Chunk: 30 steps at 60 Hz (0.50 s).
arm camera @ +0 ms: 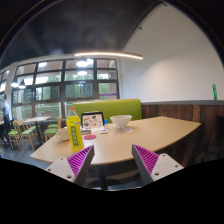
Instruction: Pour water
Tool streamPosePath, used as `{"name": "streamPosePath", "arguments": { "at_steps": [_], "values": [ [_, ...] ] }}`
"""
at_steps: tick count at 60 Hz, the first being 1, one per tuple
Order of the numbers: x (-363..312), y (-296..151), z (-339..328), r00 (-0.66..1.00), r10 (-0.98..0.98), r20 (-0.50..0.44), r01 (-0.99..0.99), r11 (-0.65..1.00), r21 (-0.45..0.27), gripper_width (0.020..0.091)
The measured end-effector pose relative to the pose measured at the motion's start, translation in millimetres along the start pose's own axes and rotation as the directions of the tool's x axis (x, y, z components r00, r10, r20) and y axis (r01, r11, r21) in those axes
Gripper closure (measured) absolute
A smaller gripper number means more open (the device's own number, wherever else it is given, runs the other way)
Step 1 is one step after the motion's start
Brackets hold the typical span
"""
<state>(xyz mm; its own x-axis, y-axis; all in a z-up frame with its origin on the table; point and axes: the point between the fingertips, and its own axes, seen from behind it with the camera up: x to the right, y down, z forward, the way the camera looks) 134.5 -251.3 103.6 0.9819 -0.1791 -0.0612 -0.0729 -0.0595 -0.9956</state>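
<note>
My gripper (113, 165) is held well back from a long table (140, 140) with a pale, smooth wooden top and rounded corners. Its fingers are spread wide apart with nothing between them; the ridged magenta pads (146, 159) face each other across bare air.

On the table, beyond my left finger, stands an upright yellow carton (74, 134), tall and box-shaped, its long axis vertical. It may be the container to pour from, though I cannot make out any spout or which way it faces at this range. Just beside it, further back, sits what looks like a small white cup (62, 133). Past the middle of the table is a white bowl (121, 121), round and glossy, and between carton and bowl stands a card or small sign (92, 121).

Behind the table runs a green upholstered bench (125, 106) against a dark wood-panelled wall (190, 108). Large windows (70, 85) with dark frames fill the far side, more tables and chairs (32, 125) stand by them, and a long strip light (108, 55) hangs overhead. Nothing stands between my fingers and the carton.
</note>
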Motion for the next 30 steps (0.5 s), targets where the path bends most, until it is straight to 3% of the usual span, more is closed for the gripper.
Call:
{"name": "streamPosePath", "arguments": {
  "at_steps": [15, 30],
  "values": [
    [-23, 4, 13, 0.997, -0.053, 0.047, 0.056, 0.997, -0.048, 0.0283],
    [-113, 19, 77, 0.984, -0.111, 0.141, 0.122, 0.990, -0.072, 0.0285]
  ]
}}
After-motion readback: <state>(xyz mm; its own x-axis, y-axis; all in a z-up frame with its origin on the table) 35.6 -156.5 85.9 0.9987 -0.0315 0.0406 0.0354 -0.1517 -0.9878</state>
